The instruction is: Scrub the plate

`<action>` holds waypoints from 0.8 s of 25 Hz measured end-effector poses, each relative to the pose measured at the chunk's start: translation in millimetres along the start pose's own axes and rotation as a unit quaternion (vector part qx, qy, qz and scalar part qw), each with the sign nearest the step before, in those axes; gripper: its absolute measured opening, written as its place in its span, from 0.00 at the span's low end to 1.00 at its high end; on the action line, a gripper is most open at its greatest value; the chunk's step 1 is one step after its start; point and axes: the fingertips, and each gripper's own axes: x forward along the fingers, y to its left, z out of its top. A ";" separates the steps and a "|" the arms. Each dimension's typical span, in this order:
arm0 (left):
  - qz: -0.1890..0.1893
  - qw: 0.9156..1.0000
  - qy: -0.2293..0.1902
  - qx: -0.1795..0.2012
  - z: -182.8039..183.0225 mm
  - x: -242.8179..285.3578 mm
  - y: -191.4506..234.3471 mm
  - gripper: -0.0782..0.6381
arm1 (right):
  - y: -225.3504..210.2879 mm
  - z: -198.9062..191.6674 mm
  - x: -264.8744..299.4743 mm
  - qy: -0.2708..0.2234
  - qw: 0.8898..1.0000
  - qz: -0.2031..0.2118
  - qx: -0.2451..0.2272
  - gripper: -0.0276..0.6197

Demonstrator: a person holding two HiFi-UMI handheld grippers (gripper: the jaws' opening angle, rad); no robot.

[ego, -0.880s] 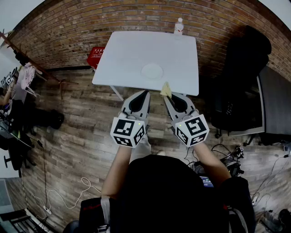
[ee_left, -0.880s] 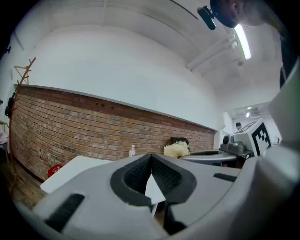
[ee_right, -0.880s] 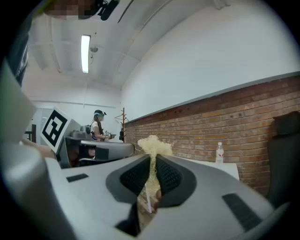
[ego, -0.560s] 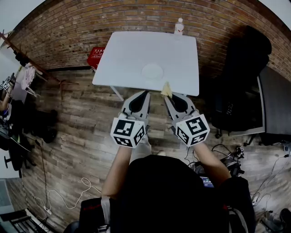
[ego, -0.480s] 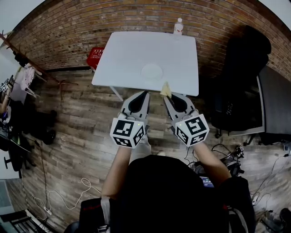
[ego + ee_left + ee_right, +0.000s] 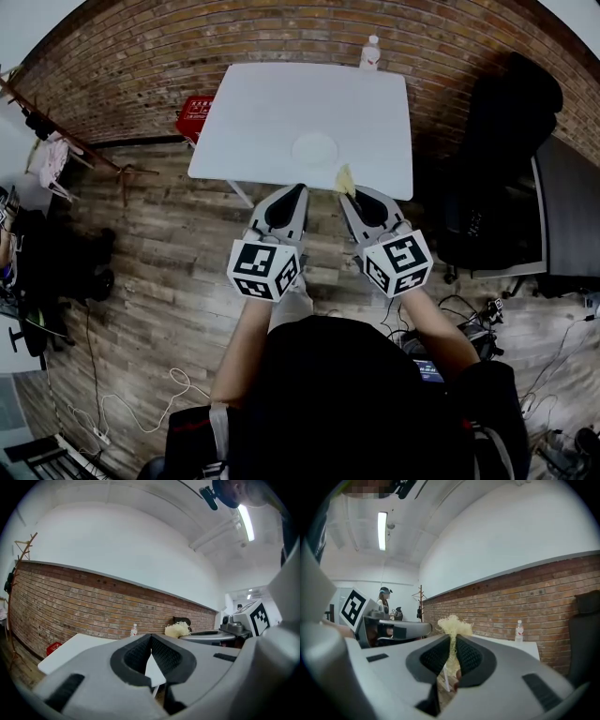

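One scrubber (image 6: 345,179) nearer one plate (image 6: 315,148)

Bright, even indoor light. A ceiling strip light (image 6: 245,522) burns out at 1 o'clock in the left gripper view, and another strip light (image 6: 382,530) at 11 o'clock in the right gripper view. The white table (image 6: 309,103) looks nearly washed out. Fisheye distortion bows the brick wall (image 6: 141,66), and the corners are black. Close to the lens, the right gripper (image 6: 452,639) looks soft.

White table (image 6: 272,108) with plate (image 6: 314,148) and water bottle (image 6: 370,52)
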 end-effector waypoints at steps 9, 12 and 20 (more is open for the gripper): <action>0.005 1.000 0.003 -0.014 4.3 23.3 43.4 0.14 | -18.5 6.9 42.8 0.015 1.000 -0.003 -0.008 0.11; 0.002 1.000 0.009 -0.019 7.6 32.0 61.4 0.14 | -19.5 10.1 61.6 0.020 1.000 -0.005 -0.006 0.11; -0.026 0.999 0.040 -0.025 1.1 47.4 102.0 0.14 | -22.3 12.2 106.0 0.036 0.999 -0.030 0.007 0.11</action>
